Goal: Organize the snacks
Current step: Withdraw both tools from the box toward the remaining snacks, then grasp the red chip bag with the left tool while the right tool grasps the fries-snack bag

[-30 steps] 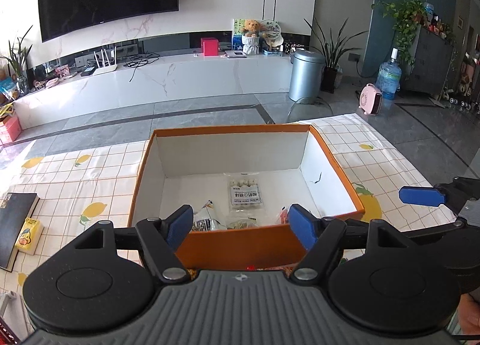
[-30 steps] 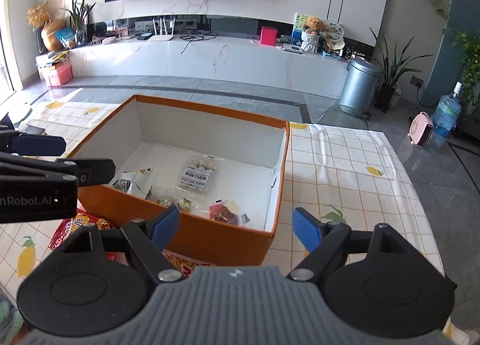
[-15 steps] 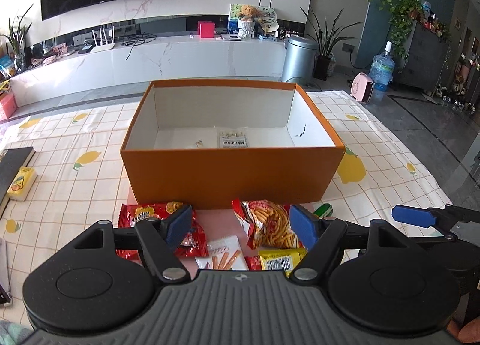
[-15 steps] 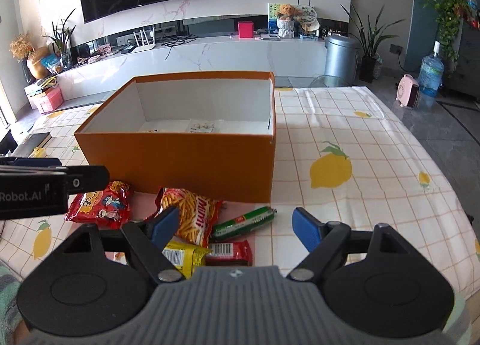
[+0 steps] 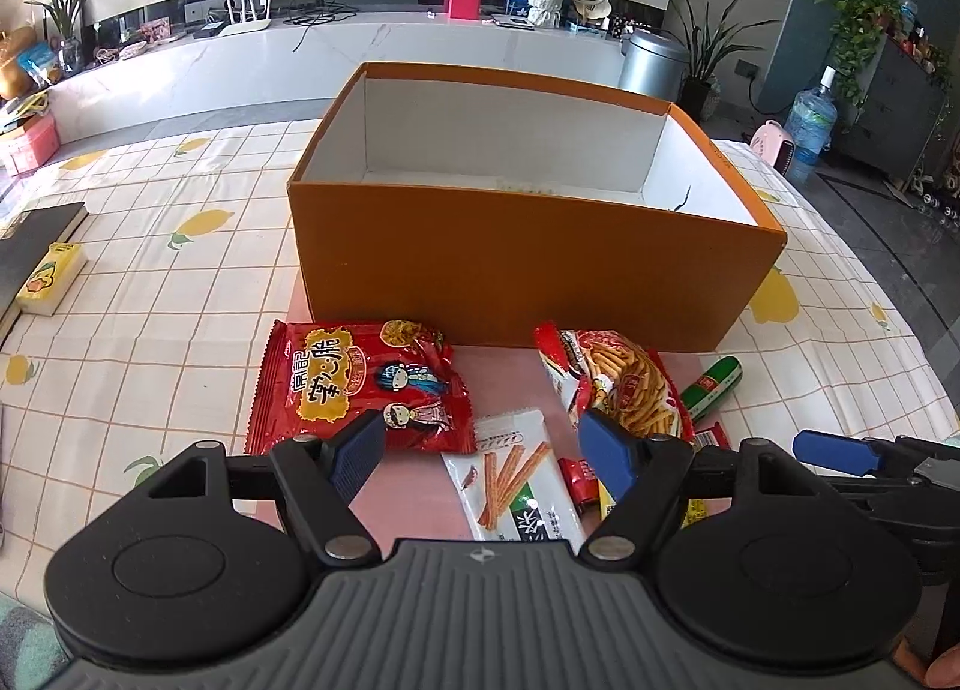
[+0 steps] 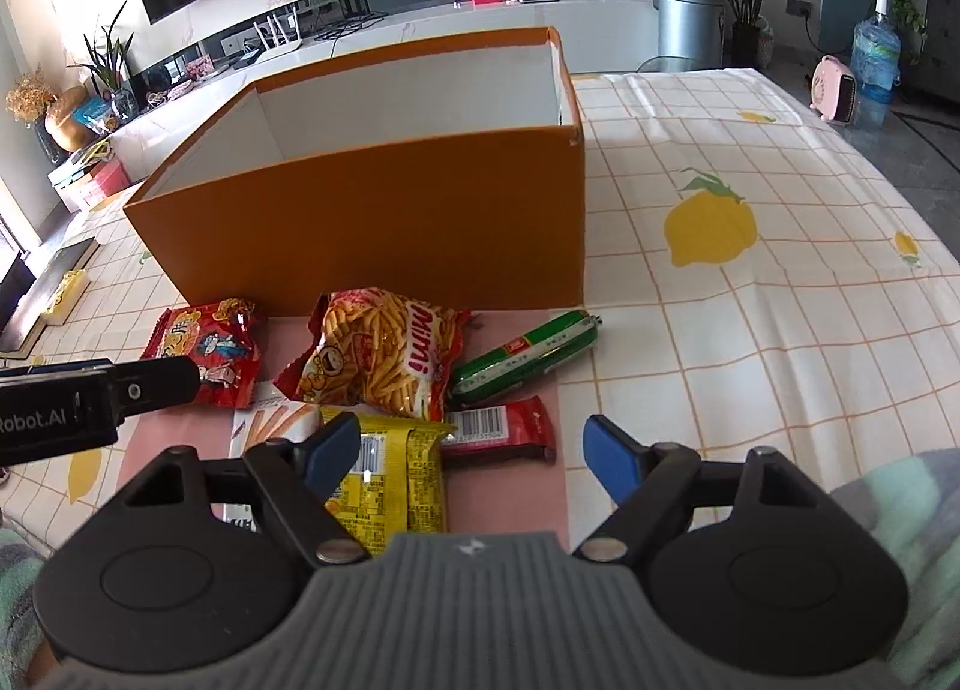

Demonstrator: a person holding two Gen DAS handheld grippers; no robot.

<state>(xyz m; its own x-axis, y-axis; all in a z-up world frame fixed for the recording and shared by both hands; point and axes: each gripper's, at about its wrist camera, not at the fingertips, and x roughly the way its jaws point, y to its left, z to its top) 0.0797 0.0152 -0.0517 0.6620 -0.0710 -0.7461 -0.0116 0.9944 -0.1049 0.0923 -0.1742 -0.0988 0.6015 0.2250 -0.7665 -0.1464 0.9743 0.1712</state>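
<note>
An open orange box point(image 5: 528, 264) with white inner walls stands on the lemon-print tablecloth; it also shows in the right wrist view point(image 6: 372, 222). In front of it on a pink mat lie loose snacks: a red cartoon packet point(image 5: 360, 384), a white stick-snack packet point(image 5: 516, 480), a red fries bag point(image 6: 384, 354), a green sausage point(image 6: 528, 357), a dark red bar point(image 6: 498, 429) and a yellow packet point(image 6: 390, 480). My left gripper point(image 5: 483, 453) is open and empty, low over the white packet. My right gripper point(image 6: 471, 453) is open and empty over the yellow packet and red bar.
A black book point(image 5: 30, 252) with a small yellow box point(image 5: 51, 276) lies at the table's left edge. Beyond the table are a white TV bench point(image 5: 360, 48), a metal bin point(image 5: 651, 60) and a water bottle point(image 5: 810, 120).
Both grippers have pulled back from above the box and dropped low over the snacks in front of it. Both stay open and empty.
</note>
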